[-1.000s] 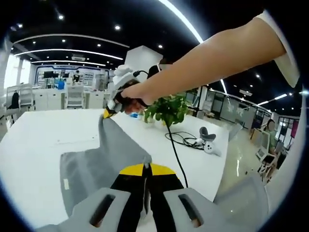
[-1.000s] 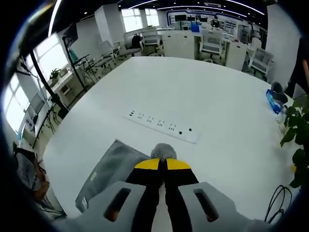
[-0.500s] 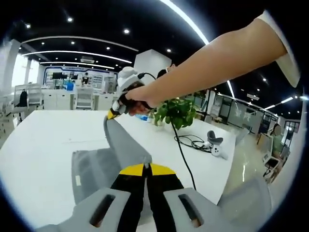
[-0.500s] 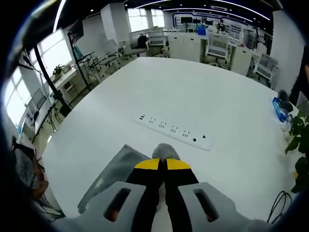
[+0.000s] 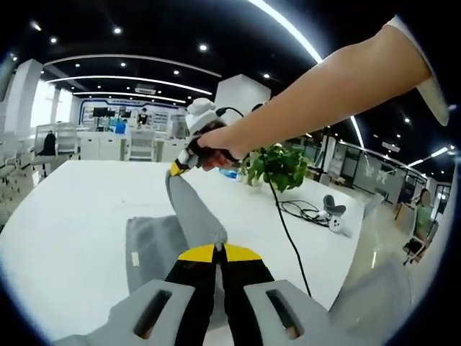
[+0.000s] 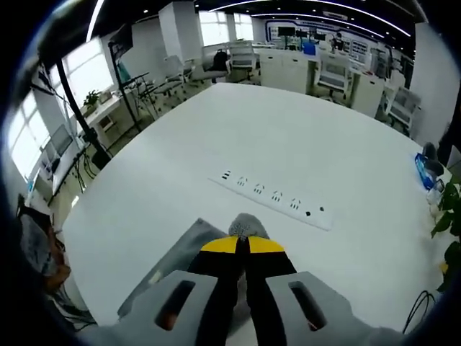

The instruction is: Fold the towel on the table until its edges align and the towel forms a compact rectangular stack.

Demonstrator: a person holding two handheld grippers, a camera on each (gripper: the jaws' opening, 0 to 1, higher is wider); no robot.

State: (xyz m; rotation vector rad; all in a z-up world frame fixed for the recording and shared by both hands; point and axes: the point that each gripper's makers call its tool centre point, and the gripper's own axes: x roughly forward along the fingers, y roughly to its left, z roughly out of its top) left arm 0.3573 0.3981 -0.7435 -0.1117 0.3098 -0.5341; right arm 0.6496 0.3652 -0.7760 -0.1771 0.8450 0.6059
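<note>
both grippers have a corner of the grey towel (image 5: pixel 155 245) pinched and lifted off the white counter (image 5: pixel 65 216) — mid-fold, i'd say. the left gripper (image 5: pixel 216 254) has its jaws closed flat on the fabric right at the yellow tips, and in the same view the right gripper (image 5: pixel 180 164) sits further out in the person's hand (image 5: pixel 216 144), also clamped on cloth, with a taut ridge of towel running between the two. the rest of the towel lies flat on the counter below, its little white tag (image 5: pixel 135 258) facing up.

from the right gripper view you get the same story: jaws closed, a tuft of towel (image 6: pixel 245 225) poking out past the tips, the lower layer spread underneath, and a power strip (image 6: pixel 277 200) lying just beyond on the counter.

to do this bit well, my take is: keep the held edge stretched so it doesn't sag, carry both corners over at the same height and pace, and line them up over the far edge before lowering. don't drag the bottom layer along — if it shifts, the edges won't match. also watch the power strip, the plant (image 5: pixel 277 164) and the cable (image 5: pixel 288 223) nearby, since the towel could snag those.
</note>
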